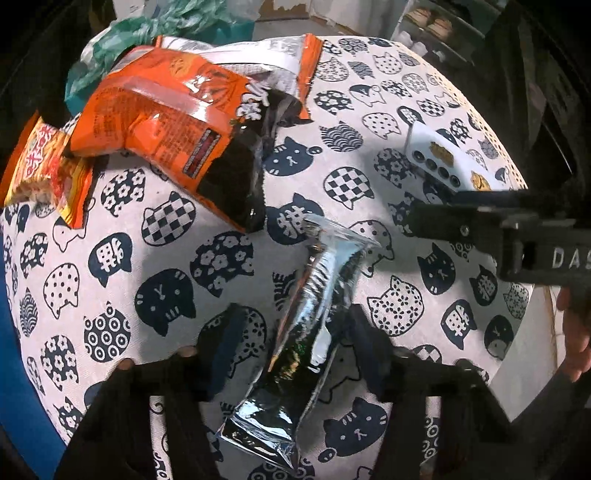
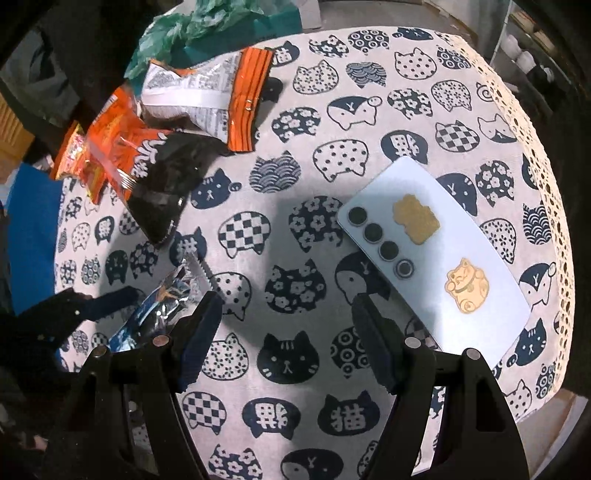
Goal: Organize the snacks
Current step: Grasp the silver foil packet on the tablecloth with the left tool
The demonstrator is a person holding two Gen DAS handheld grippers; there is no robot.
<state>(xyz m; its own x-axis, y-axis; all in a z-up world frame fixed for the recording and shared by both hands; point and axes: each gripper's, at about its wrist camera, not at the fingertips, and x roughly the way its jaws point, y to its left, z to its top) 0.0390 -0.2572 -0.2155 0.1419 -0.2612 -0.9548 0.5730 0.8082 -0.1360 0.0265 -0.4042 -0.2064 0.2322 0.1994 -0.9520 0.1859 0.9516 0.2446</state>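
A shiny silver-and-black snack packet lies on the cat-print tablecloth. My left gripper points down over it, with the jaws closed in on its two long sides. The packet bulges up between the pads. In the right wrist view the same packet shows crumpled beside the left gripper's finger. My right gripper hangs open over bare cloth, nothing between its fingers. An orange-and-black chip bag lies at the far left on a white-and-orange bag, with a small orange pack beside them.
A pale blue phone with gold cat stickers lies face down right of the right gripper. A crumpled green plastic bag sits at the table's far edge. The lace-trimmed table edge curves along the right. A blue surface lies past the left edge.
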